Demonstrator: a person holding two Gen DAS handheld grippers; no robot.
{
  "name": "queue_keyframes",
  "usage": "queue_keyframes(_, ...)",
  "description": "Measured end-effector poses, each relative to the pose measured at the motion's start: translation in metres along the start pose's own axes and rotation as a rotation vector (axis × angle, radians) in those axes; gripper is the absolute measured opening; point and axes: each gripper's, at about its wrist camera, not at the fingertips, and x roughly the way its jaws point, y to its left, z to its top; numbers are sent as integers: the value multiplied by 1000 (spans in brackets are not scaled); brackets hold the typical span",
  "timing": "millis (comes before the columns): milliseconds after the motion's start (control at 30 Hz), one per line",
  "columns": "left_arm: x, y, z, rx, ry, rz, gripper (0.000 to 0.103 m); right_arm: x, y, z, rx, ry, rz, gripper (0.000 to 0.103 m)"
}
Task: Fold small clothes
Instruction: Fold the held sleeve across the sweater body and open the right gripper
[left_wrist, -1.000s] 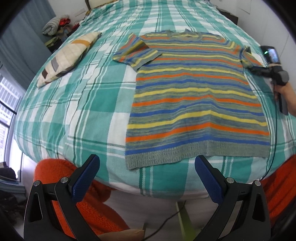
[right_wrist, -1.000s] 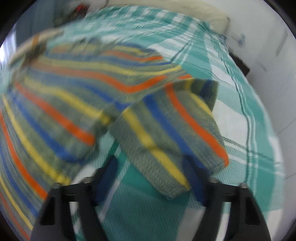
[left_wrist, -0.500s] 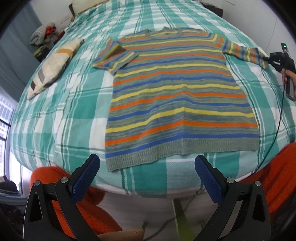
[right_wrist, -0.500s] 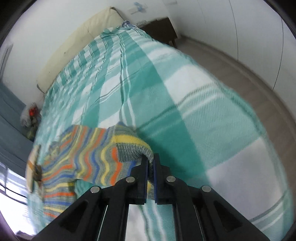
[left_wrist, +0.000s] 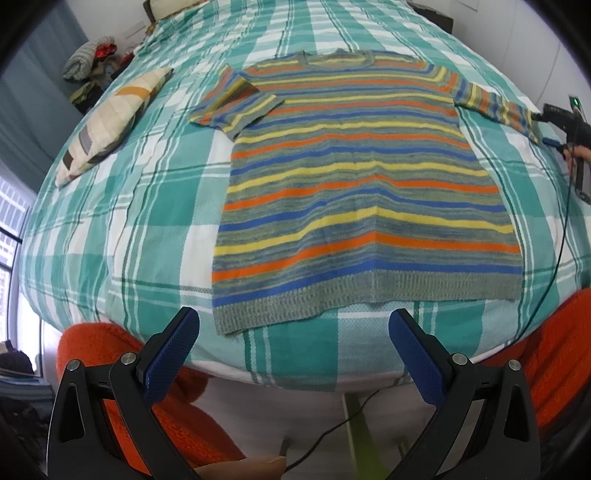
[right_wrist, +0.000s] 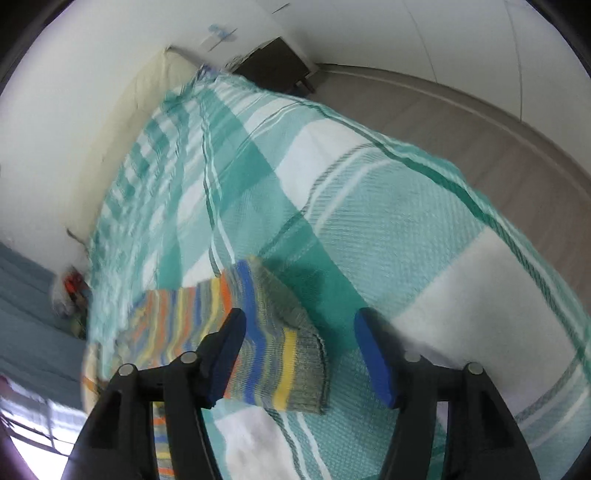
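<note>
**Sleeve spread, fold not yet begun**

While the striped shirt is lying flat on the plaid bedspread, the right gripper is hovering spread over the right sleeve, pinching nothing. Left gripper is waiting spread near the hem. Best to flatten the doubled-over left sleeve before folding. Motion blur is obscuring the sleeve's contact.

The striped sweater is seen to be a matt knit, ribbed coarsely along its hem; the checked bedspread is a woven cloth with a fine waffle texture. The left gripper is formed of smooth black plastic with metal rivets; its pads are faced in dimpled blue rubber.
</note>
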Motion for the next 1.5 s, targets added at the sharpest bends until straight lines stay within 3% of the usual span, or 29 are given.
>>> queue_keyframes(33, 0, -1, 0, 1, 1, -2, 102, 2, 10, -1, -59, 8, -35, 68)
queue_keyframes(100, 0, -3, 0, 4, 1, -2, 102, 10, 33, -4, -229, 2, -138, 68)
queue_keyframes(167, 0, -3, 0, 4, 1, 0, 102, 18, 34, -1, -280, -4, -155, 33)
queue_keyframes(200, -1, -3, 0, 1, -1, 2, 102, 23, 27, 3, -252, 11, -120, 4)
queue_keyframes(233, -2, -1, 0, -2, -4, 4, 102, 26, 21, 6, -219, 15, -118, 1)
queue_keyframes(300, -3, 4, -1, -16, -8, 8, 102, 22, -1, 11, -133, -14, -112, 1)
queue_keyframes(400, -1, 12, -1, -33, -8, 5, 102, 16, -3, 6, -140, -16, -131, 1)
queue_keyframes(467, 1, 19, -3, -43, -18, 12, 102, 6, 1, 0, -176, -25, -179, 16)
queue_keyframes(533, 6, 31, -5, -70, -23, 18, 102, -13, 4, -8, -195, -52, -215, 63)
queue_keyframes(567, 10, 39, -6, -89, -23, 11, 102, -27, 8, -18, -235, -74, -241, 65)
queue_keyframes(633, 23, 58, -8, -133, -14, 4, 102, -52, 22, -45, -320, -75, -233, 65)
queue_keyframes(667, 31, 69, -10, -167, -6, 3, 102, -63, 27, -67, -349, -30, -175, 65)
queue_keyframes(800, 63, 113, -23, -337, 49, -117, 102, -84, 44, -169, -369, 230, 116, 65)
queue_keyframes(867, 71, 124, -29, -401, 77, -171, 102, -78, 57, -230, -374, 390, 221, 64)
queue_keyframes(933, 72, 129, -32, -441, 68, -225, 102, -66, 67, -270, -387, 484, 251, 62)
queue_keyframes(967, 71, 128, -33, -440, 56, -239, 102, -59, 73, -284, -409, 504, 243, 59)
queue_keyframes(1000, 71, 126, -33, -420, 46, -237, 102, -56, 78, -291, -434, 505, 233, 43)
queue_keyframes(1033, 72, 125, -33, -392, 43, -224, 102, -52, 83, -297, -470, 511, 223, 7)
queue_keyframes(1133, 75, 126, -33, -319, 23, -183, 102, -59, 79, -291, -479, 540, 143, 5)
queue_keyframes(1200, 82, 130, -35, -318, 8, -193, 102, -71, 69, -280, -511, 492, 48, 5)
queue_keyframes(1333, 103, 121, -27, -268, 12, -211, 100, -80, 68, -283, -538, 479, 12, 5)
queue_keyframes(1433, 112, 106, -22, -193, 29, -196, 87, -78, 77, -290, -583, 445, -29, 5)
queue_keyframes(1500, 115, 96, -21, -143, 56, -173, 87, -80, 75, -297, -582, 418, -50, 5)
